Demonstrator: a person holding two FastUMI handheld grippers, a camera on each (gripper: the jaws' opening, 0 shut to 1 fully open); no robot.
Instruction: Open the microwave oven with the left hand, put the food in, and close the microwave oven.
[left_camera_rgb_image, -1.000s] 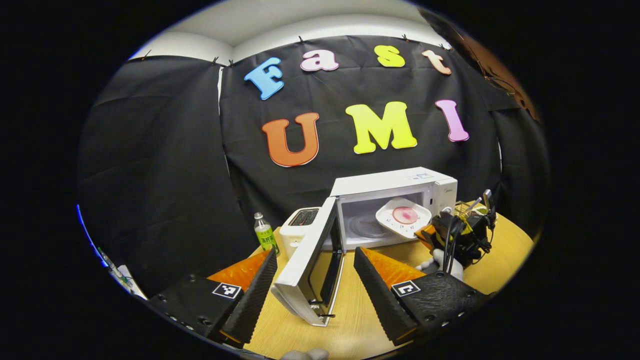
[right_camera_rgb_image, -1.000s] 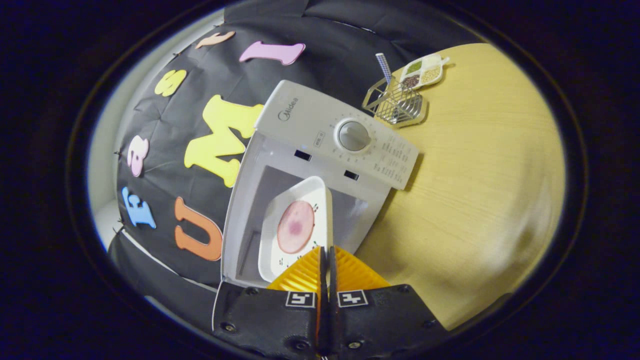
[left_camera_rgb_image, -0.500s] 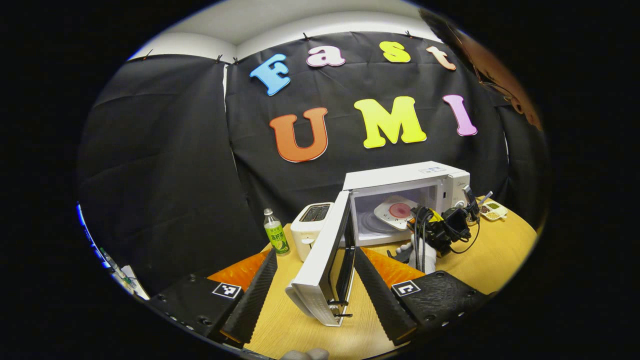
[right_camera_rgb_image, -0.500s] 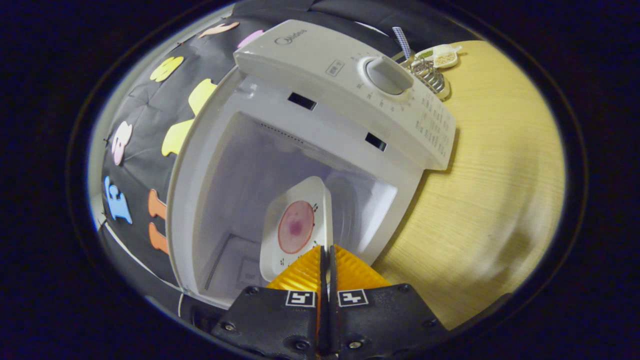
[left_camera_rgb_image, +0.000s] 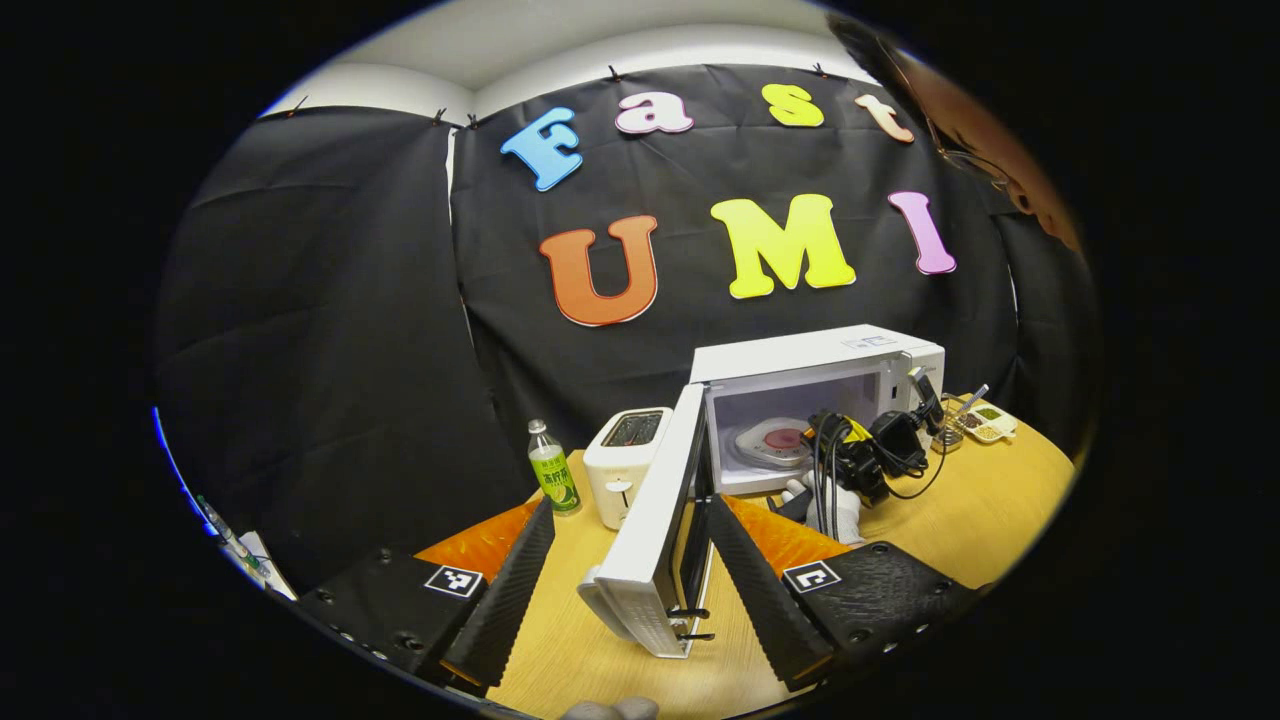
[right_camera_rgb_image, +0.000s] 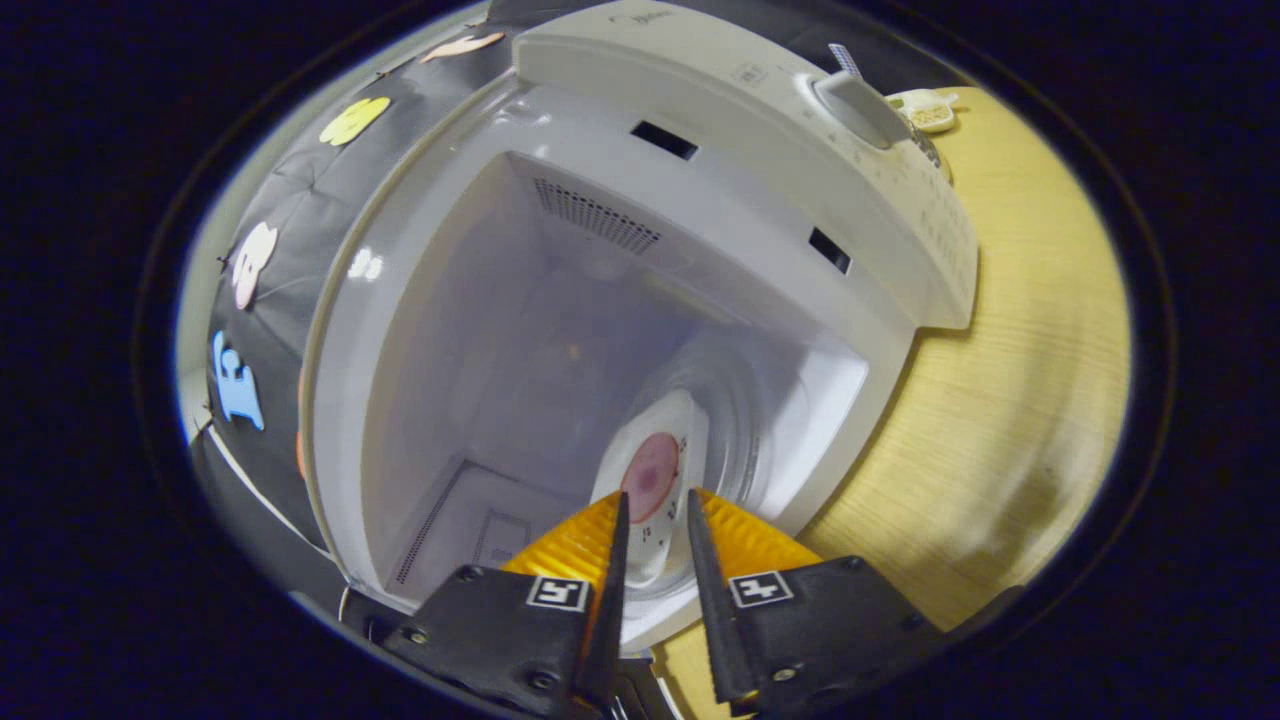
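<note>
**Plate set down inside the oven**

The right gripper (right_camera_rgb_image: 652, 520) has its fingers parted, so the plate of food (right_camera_rgb_image: 650, 478) lies released inside the microwave (left_camera_rgb_image: 815, 400). The left gripper (left_camera_rgb_image: 630, 560), fingers wide and empty, straddles the open door (left_camera_rgb_image: 655, 520), probably ready to close it. The toaster (left_camera_rgb_image: 622, 455) and bottle (left_camera_rgb_image: 547, 470) stand clear.

A recording booth dressed up as a small kitchen corner.

Black cloth (left_camera_rgb_image: 330, 330) hangs as walls from clips under a plain white ceiling, closing in a round-edged wooden table (left_camera_rgb_image: 985, 510). On the table stand a white microwave (left_camera_rgb_image: 800, 352), a toaster (left_camera_rgb_image: 625, 455) and a drink bottle (left_camera_rgb_image: 548, 478) toward its back edge, and a wire rack (left_camera_rgb_image: 952, 432) beside a snack dish (left_camera_rgb_image: 988, 420) at its right edge.
</note>
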